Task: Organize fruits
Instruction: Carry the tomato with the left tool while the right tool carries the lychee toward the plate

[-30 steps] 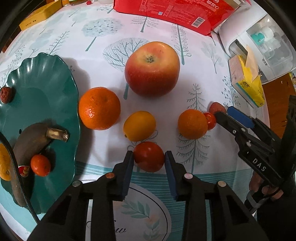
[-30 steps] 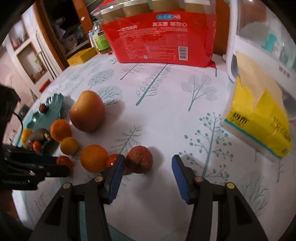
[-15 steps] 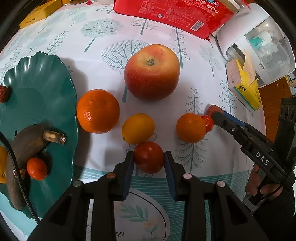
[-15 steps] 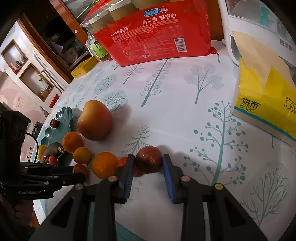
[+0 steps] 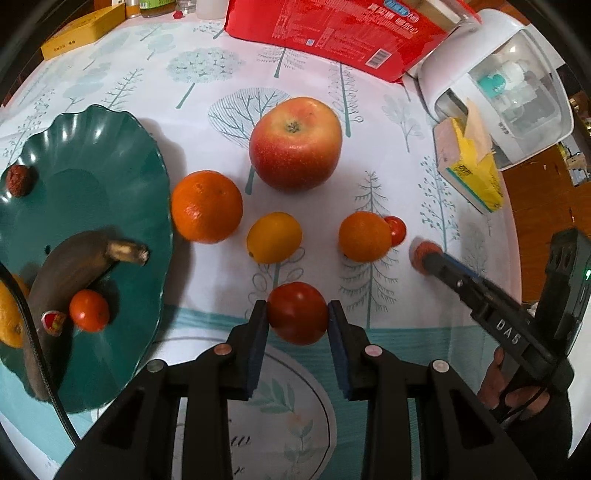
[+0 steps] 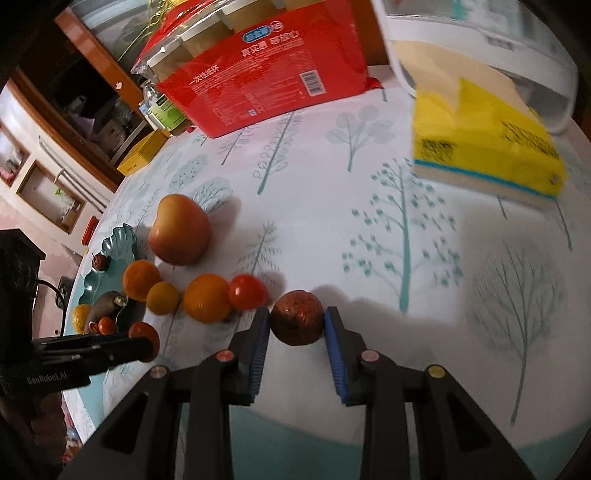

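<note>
The left gripper [image 5: 297,320] has its jaws closed on a red tomato [image 5: 297,312], both blue pads pressed against its sides, near the front edge of the desk [image 5: 221,92]. The right gripper [image 6: 297,326] has its jaws clamped on a wrinkled brown-red fruit [image 6: 297,322], seen in the left wrist view as a blurred red spot at the tip of that gripper's fingers [image 5: 443,267].

Just beyond the tomato lie a small yellow-orange citrus [image 5: 274,237] and, to its right, a small orange [image 5: 365,236] touching a cherry tomato [image 5: 395,230]. A larger orange [image 5: 206,206] sits beside the rim of a green plate [image 5: 92,147] at the desk's left edge. A big red apple [image 5: 294,143] rests further back, near the middle of the desk.

The plate holds a darkened banana [image 5: 74,266], a small red-orange fruit [image 5: 89,310] beside it, a wrinkled red fruit [image 5: 20,180] near the far rim and part of an orange fruit [image 5: 11,321] at the picture's left border.

Toward the back edge stand a red package [image 5: 332,33] and a yellow box [image 5: 81,29]; on the right edge sit a yellow tissue pack [image 5: 472,166] and a white appliance [image 5: 498,85]
</note>
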Available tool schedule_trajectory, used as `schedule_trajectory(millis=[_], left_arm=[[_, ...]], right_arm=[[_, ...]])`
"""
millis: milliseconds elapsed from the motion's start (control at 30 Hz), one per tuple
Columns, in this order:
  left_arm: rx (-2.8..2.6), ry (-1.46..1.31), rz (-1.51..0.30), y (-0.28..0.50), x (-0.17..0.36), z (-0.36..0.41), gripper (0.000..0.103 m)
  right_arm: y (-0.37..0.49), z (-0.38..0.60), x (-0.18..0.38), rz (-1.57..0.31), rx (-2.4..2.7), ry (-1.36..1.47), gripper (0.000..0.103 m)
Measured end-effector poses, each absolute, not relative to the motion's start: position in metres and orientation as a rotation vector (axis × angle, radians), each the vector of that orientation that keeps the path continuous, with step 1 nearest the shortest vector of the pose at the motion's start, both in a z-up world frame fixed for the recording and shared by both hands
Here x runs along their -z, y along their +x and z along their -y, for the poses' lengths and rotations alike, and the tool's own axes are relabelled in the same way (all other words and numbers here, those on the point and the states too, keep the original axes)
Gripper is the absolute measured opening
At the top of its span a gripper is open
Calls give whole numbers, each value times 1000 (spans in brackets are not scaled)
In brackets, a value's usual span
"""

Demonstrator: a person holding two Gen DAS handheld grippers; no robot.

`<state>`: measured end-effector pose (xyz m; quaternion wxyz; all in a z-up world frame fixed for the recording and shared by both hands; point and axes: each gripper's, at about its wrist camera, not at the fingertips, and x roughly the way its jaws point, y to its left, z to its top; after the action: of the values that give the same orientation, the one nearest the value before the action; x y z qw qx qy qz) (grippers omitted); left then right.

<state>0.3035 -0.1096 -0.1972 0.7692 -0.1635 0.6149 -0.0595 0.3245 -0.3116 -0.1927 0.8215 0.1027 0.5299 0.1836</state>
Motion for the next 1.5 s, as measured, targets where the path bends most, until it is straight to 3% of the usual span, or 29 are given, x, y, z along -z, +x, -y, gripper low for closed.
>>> schedule_trajectory(millis=[533,1500], left_arm=[[95,-399,-1252,232,154,66,30],[-10,-403,-1225,149,133,-94,30]], right_arm=[[229,296,178,-1132,-373,262,30],[150,130,169,-1164,-531,244,30]])
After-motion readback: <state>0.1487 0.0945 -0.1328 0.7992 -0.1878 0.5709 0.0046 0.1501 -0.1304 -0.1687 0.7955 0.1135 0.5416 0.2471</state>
